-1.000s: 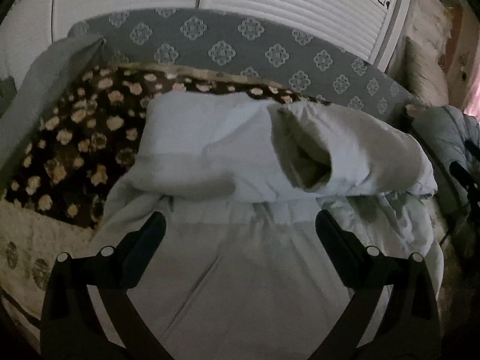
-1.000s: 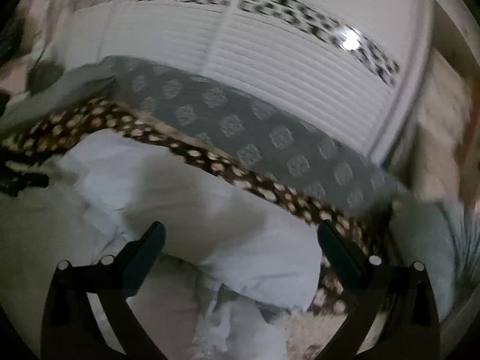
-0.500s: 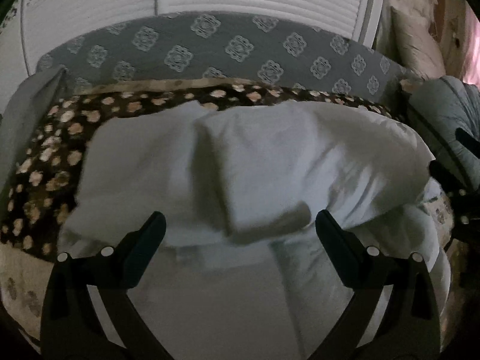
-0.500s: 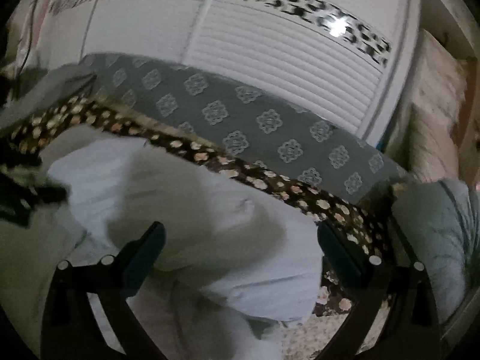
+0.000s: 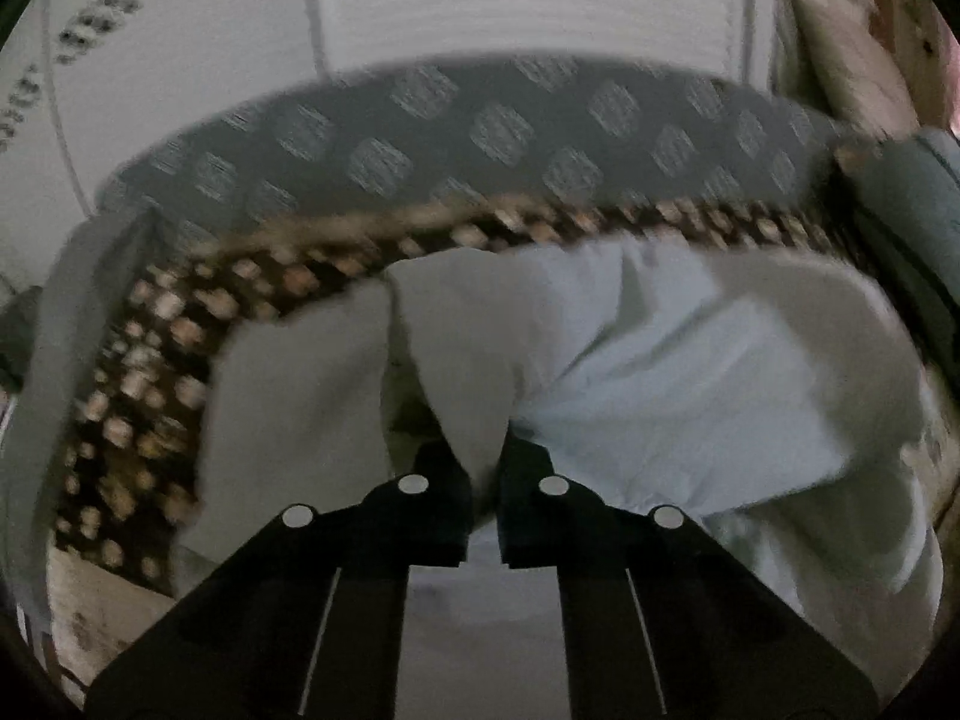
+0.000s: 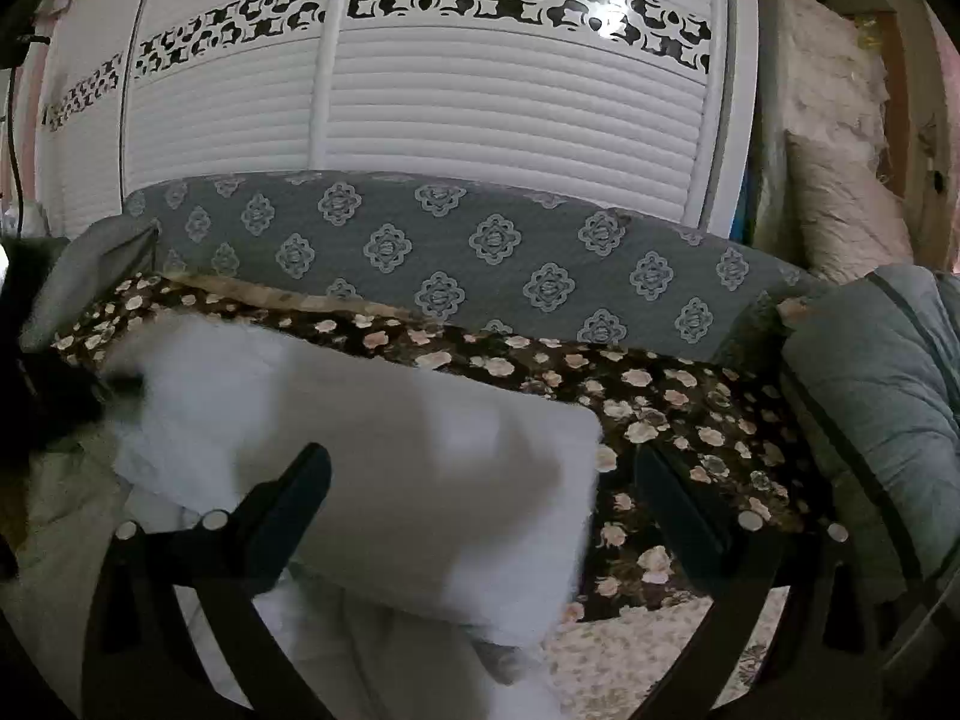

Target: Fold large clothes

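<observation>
- One white garment [image 5: 690, 372] lies bunched on one floral blanket [image 6: 660, 414], in front of one grey patterned backrest [image 6: 456, 240].
- Left gripper [image 5: 483, 480]: jaws have just closed, pinching a fold of the garment.
- Right gripper [image 6: 480, 498]: jaws spread wide over the garment's right edge, pads not pressing it.
- Open blanket lies right of that edge; one grey cushion [image 6: 870, 396] bounds it.
- Two white louvred doors [image 6: 480, 96] stand behind.

My left wrist view looks steeply down, close over the bulky white padded garment [image 5: 690, 372]. My right wrist view faces flatter, at the white louvred wardrobe doors [image 6: 480, 120]. Both share the grey medallion-patterned sofa back [image 5: 480, 138] across mid-frame.
</observation>
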`<state>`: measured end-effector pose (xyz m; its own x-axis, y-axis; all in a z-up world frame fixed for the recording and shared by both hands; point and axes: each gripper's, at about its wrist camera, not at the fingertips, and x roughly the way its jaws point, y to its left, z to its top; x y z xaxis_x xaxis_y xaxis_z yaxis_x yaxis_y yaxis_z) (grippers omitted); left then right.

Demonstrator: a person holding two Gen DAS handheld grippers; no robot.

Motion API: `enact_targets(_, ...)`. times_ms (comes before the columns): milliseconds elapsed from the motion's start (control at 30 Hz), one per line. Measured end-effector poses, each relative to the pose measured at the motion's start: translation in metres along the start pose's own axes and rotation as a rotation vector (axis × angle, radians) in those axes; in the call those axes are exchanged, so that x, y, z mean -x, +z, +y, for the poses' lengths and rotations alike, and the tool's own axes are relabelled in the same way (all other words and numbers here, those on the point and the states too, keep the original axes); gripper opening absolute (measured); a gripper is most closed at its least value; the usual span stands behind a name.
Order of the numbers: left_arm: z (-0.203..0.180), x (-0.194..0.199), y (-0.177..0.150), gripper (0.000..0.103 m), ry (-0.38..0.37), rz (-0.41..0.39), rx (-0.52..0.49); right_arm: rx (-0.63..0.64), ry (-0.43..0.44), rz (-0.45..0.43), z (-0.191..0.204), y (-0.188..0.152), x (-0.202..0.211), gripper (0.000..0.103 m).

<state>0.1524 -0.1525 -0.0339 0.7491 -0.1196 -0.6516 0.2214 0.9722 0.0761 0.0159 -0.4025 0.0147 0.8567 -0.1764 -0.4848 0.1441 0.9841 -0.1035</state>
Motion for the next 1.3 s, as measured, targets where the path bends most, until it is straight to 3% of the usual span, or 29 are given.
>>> enact_targets(133, 0.054, 0.03, 0.019, 0.004, 0.085, -0.092, 0.049, -0.036, 0.005, -0.02, -0.006, 0.002, 0.003, 0.101)
enact_targets(233, 0.088, 0.039, 0.021, 0.004, 0.141, -0.103, 0.069, -0.055, 0.008, -0.024, -0.009, 0.003, 0.003, 0.101)
enact_targets(300, 0.107, 0.033, 0.019, 0.004, 0.181, -0.086, 0.091, -0.051, 0.009, -0.009, -0.008, 0.002, -0.002, 0.101)
enact_targets(400, 0.135, 0.004, -0.007, 0.006, 0.18, 0.02, 0.163, -0.033, 0.013, 0.02, -0.004, -0.002, -0.011, 0.101)
enact_targets(500, 0.144, -0.016, -0.039, 0.021, 0.196, 0.088, 0.184, -0.035, 0.028, 0.037, -0.003, -0.002, -0.017, 0.101)
enact_targets(533, 0.147, -0.016, -0.043, 0.031, 0.207, 0.087, 0.197, -0.04, 0.033, 0.038, -0.003, -0.002, -0.018, 0.101)
enact_targets(667, 0.165, 0.012, -0.039, 0.07, 0.275, -0.015, 0.28, -0.054, 0.059, 0.04, 0.003, 0.006, -0.019, 0.101)
enact_targets(767, 0.151, 0.036, -0.004, 0.093, 0.287, -0.145, 0.283, -0.071, 0.106, 0.02, 0.018, 0.02, -0.022, 0.101)
enact_targets(833, 0.132, 0.045, 0.015, 0.096, 0.242, -0.195, 0.231, -0.081, 0.151, 0.026, 0.032, 0.026, -0.029, 0.101)
enact_targets(933, 0.102, 0.031, 0.032, 0.099, 0.181, -0.192, 0.158, -0.093, 0.204, 0.044, 0.057, 0.032, -0.051, 0.101)
enact_targets(1033, 0.088, 0.008, 0.029, 0.099, 0.153, -0.141, 0.127, -0.08, 0.18, 0.048, 0.077, 0.04, -0.082, 0.101)
enact_targets(1133, 0.081, -0.04, 0.027, 0.099, 0.177, -0.065, 0.092, -0.074, 0.175, 0.113, 0.093, 0.037, -0.125, 0.101)
enact_targets(1200, 0.09, -0.073, 0.017, 0.1, 0.211, 0.004, 0.07, -0.048, 0.186, 0.209, 0.103, 0.025, -0.159, 0.102)
enact_targets(1300, 0.113, -0.112, 0.0, 0.1, 0.204, 0.041, 0.057, -0.034, 0.223, 0.208, 0.103, 0.006, -0.187, 0.102)
